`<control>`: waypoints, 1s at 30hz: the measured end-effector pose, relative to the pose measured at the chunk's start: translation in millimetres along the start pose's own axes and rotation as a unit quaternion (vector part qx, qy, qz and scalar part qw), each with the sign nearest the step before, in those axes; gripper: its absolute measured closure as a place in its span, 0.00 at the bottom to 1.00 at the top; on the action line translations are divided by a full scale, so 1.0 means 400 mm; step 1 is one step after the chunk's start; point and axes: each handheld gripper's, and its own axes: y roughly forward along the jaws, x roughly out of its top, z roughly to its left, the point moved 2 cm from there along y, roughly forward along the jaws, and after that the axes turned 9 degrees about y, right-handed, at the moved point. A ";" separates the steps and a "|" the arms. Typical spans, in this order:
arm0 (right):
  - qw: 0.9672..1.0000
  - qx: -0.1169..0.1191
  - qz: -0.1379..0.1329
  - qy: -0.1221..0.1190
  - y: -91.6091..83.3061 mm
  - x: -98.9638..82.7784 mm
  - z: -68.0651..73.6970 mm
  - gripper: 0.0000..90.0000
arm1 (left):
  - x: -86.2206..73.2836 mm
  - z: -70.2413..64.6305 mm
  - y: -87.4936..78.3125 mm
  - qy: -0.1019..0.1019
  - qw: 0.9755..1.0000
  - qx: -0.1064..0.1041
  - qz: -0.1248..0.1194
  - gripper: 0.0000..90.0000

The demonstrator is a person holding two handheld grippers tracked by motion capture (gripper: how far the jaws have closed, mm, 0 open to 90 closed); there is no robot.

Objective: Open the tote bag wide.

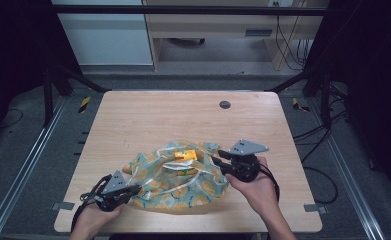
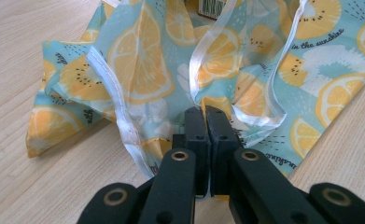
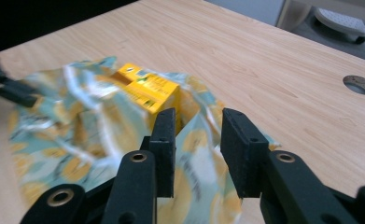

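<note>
1. The left gripper [image 1: 133, 190] sits at the near left of the wooden table [image 1: 148, 110], jaws clamped on the near edge of a fruit-print drawstring bag [image 1: 183, 182].
2. The bag lies crumpled on the near half of the table, between the two grippers. It looks thin, light and limp, and probably slippery. Hold it at the stitched white hem [image 2: 124, 126] or the satin drawstring [image 2: 203, 60].
3. The right gripper [image 3: 196, 140] hovers over the bag's right side, jaws apart with nothing between them.
4. A yellow carton [image 3: 147, 88] lies in the bag mouth; it looks stiff and light.
5. The left gripper view resolves hem and ribbon detail. The right gripper view shows the carton's faces. The high view shows the overall layout and a cable hole [image 1: 225, 104] at the far side.
</note>
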 end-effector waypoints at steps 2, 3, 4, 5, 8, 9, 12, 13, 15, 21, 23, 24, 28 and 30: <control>1.000 0.001 0.006 0.004 0.032 0.011 -0.008 0.71 | 0.000 0.001 -0.002 0.000 1.000 0.000 -0.001 0.99; 1.000 0.000 0.012 0.006 0.046 0.014 -0.009 0.70 | 0.000 0.001 -0.002 0.000 1.000 0.000 -0.001 0.99; 1.000 0.000 0.012 0.006 0.046 0.014 -0.009 0.70 | 0.000 0.001 -0.003 0.000 1.000 0.000 -0.001 0.99; 1.000 -0.002 0.014 0.005 0.060 0.016 -0.011 0.68 | 0.000 0.001 -0.003 -0.001 1.000 0.001 -0.002 0.99; 1.000 -0.003 0.030 0.008 0.095 0.008 0.000 0.59 | -0.001 0.001 -0.006 -0.003 1.000 0.001 -0.005 0.99; 1.000 -0.003 0.030 0.008 0.095 0.008 0.000 0.59 | -0.001 0.001 -0.006 -0.003 1.000 0.001 -0.005 0.98; 0.999 0.003 0.040 -0.002 0.102 -0.005 0.017 0.54 | -0.001 0.002 -0.004 -0.002 1.000 -0.001 -0.004 0.98; 0.999 0.006 0.048 -0.004 0.104 -0.011 0.023 0.53 | -0.001 0.002 -0.004 -0.002 1.000 -0.001 -0.003 0.98; 0.998 0.007 0.055 -0.010 0.105 -0.021 0.029 0.52 | 0.000 0.002 -0.004 -0.002 1.000 -0.001 -0.003 0.98; 0.995 0.005 0.090 -0.032 0.114 -0.074 0.060 0.46 | -0.004 0.003 -0.005 -0.005 1.000 0.001 -0.001 0.98; 0.994 -0.010 0.104 -0.045 0.116 -0.095 0.068 0.43 | -0.005 0.004 -0.004 -0.005 1.000 0.001 0.000 0.98; 0.993 -0.018 0.109 -0.050 0.117 -0.110 0.069 0.41 | -0.005 0.004 -0.004 -0.006 1.000 0.000 0.000 0.97; 0.993 -0.019 0.108 -0.040 0.127 -0.117 0.066 0.38 | -0.003 -0.001 -0.001 -0.004 1.000 -0.002 0.000 0.97; 0.993 -0.024 0.108 -0.035 0.139 -0.115 0.058 0.37 | -0.003 -0.003 -0.001 0.000 1.000 -0.004 0.002 0.98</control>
